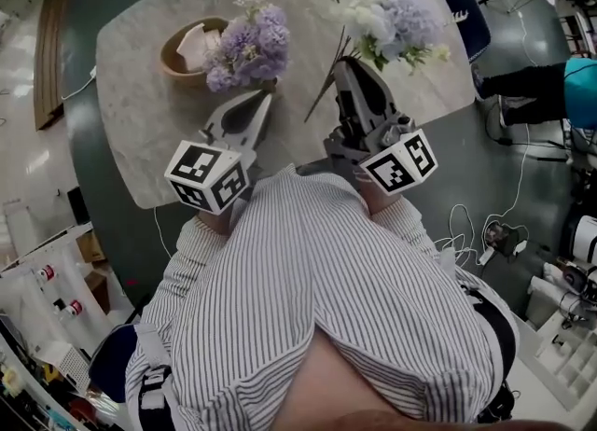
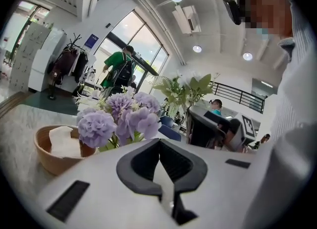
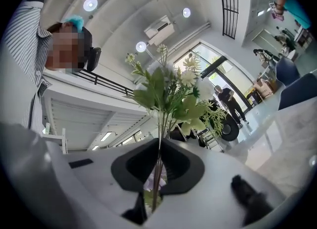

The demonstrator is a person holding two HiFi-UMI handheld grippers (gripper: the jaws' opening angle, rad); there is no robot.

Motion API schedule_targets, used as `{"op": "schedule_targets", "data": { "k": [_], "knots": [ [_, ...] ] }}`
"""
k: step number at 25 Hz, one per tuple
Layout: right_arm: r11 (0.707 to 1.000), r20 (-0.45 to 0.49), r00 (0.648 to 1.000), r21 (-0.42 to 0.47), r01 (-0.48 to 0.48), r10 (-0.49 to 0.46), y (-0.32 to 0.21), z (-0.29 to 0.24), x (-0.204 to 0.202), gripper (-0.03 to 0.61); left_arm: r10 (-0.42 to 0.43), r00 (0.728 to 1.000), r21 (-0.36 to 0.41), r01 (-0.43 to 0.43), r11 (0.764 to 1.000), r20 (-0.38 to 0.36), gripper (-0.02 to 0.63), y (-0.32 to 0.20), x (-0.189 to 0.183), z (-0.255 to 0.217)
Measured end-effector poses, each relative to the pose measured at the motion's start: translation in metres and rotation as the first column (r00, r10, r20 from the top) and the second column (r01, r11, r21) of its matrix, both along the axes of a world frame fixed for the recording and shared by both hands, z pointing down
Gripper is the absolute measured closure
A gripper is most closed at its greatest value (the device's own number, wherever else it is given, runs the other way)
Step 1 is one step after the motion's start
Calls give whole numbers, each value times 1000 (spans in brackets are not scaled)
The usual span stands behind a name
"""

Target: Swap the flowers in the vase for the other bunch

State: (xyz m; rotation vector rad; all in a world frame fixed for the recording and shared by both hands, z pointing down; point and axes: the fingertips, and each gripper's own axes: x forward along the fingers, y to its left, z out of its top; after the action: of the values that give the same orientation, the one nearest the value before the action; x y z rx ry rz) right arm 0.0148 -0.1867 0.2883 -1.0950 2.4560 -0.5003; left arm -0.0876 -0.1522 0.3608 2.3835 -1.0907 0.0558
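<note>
Two grippers: our left gripper (image 1: 265, 98), pressed together and empty, faces the purple bunch (image 1: 250, 45) beside the bowl (image 1: 177, 42); our right gripper (image 1: 350, 63) pinches the white bunch (image 1: 373, 9) by its stems, blooms cut off above

Right claw (image 3: 158, 146) clamps the thin stems (image 3: 161, 124) of a white-and-green bunch (image 3: 171, 91), which stands upright against a pale ceiling (image 3: 124, 10) with round lights (image 3: 90, 4); striped sleeve (image 3: 37, 5) at left.
</note>
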Motion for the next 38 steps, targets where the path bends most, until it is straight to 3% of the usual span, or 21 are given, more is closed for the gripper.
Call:
{"op": "schedule_targets", "data": {
  "k": [10, 21, 27, 38],
  "knots": [
    [999, -16, 1000, -33, -4, 3, -4, 8, 0, 548, 7, 999, -37, -5, 999, 42, 601, 0, -7, 15],
    [998, -20, 998, -43, 52, -53, -19, 8, 4, 548, -58, 997, -67, 61, 996, 48, 601, -2, -8, 22],
    [996, -17, 997, -60, 68, -69, -23, 15, 9, 548, -89, 989, -61, 97, 993, 122, 600, -1, -5, 35],
    [993, -4, 997, -92, 75, -75, -30, 27, 15, 548, -159, 977, -96, 173, 980, 140, 600, 0, -11, 50]
  ]
}}
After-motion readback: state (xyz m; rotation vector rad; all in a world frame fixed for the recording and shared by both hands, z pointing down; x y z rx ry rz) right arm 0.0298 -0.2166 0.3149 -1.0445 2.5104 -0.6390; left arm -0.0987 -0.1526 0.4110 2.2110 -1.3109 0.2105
